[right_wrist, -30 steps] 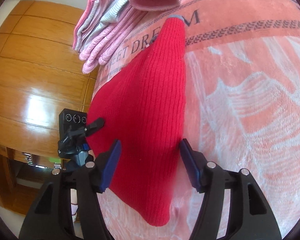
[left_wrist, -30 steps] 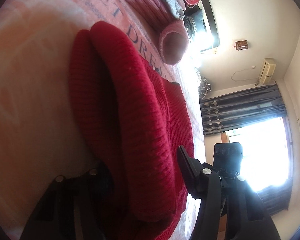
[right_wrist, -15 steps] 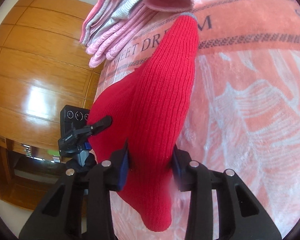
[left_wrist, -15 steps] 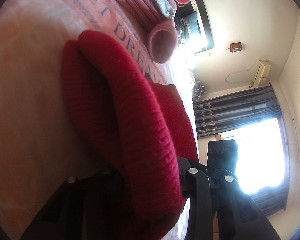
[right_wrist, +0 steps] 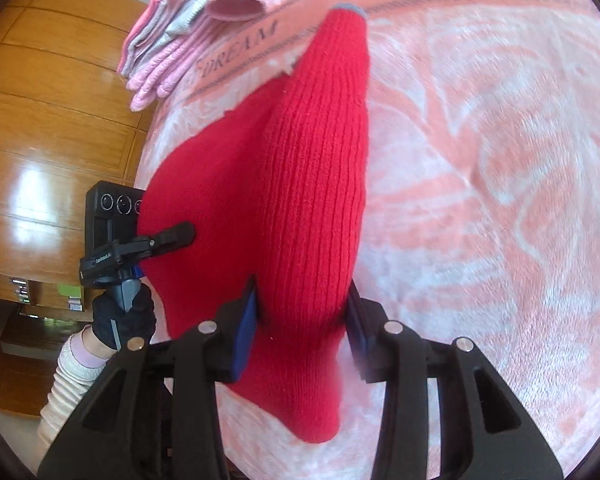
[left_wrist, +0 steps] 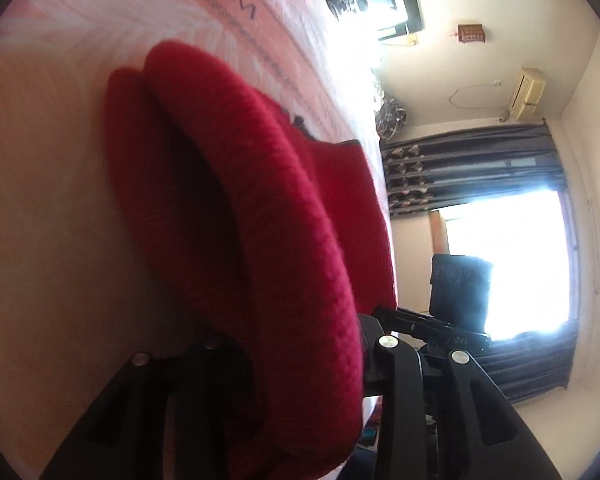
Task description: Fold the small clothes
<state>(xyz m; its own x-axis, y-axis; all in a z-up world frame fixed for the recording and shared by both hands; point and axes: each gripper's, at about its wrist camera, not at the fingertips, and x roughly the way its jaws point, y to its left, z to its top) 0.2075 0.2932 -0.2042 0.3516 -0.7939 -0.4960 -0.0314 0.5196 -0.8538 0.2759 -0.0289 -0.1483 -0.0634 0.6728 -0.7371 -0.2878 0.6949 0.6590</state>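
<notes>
1. My right tool (right_wrist: 302,316) is clamped on a raised fold of the red knit garment (right_wrist: 316,184), with one blue pad on each side of it.
2. My left tool (left_wrist: 304,354) pinches the other edge of the same garment (left_wrist: 268,216).
3. The garment lies on the pink blanket (right_wrist: 480,200) on the bed, lifted into a ridge between my two tools.
4. My left hand (right_wrist: 124,316), in a black glove, grips its handle low beside the bed.
5. A pile of pink clothes (right_wrist: 172,40) sits at the far edge.
</notes>
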